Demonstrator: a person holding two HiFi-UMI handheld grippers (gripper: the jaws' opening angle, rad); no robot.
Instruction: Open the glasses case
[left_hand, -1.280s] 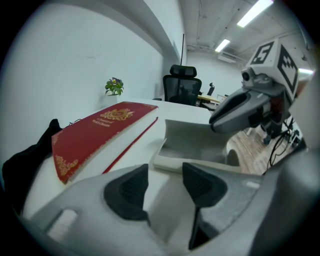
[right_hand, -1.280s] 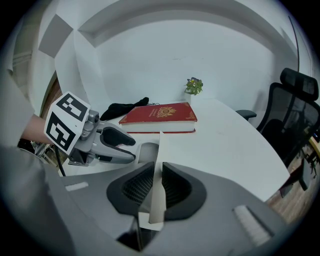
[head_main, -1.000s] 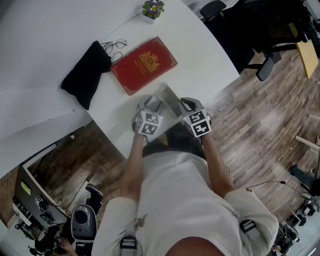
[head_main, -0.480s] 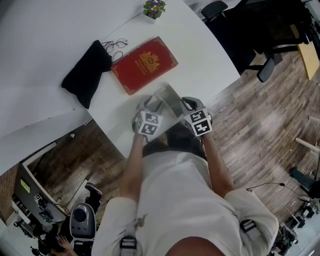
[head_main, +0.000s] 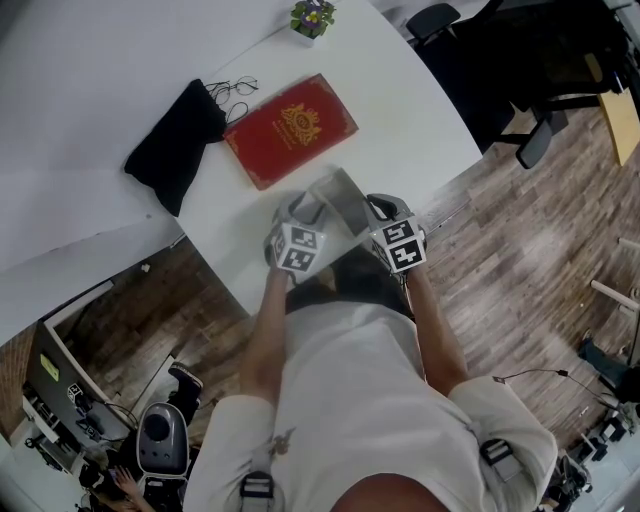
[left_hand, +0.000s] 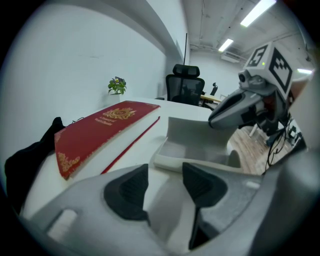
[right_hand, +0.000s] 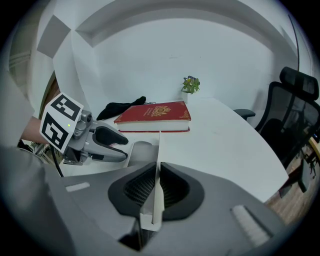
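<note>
One glasses case (head_main: 338, 196), lid (right_hand: 158, 160) in right tongs (right_hand: 156, 186), base (left_hand: 200, 152) before left tongs (left_hand: 165, 189)

Left gripper (left_hand: 162, 187): at the near-left side of the glasses case (left_hand: 200, 145), pitched downward, pads apart. A pale surface lies between them; contact unclear. Right gripper (right_hand: 156, 187): at the case's near-right side, same downward pitch, jaws clamped on the thin upright lid (right_hand: 158, 150). Left forearm (head_main: 262, 330) and right forearm (head_main: 432, 335) extended, roughly parallel.
</note>
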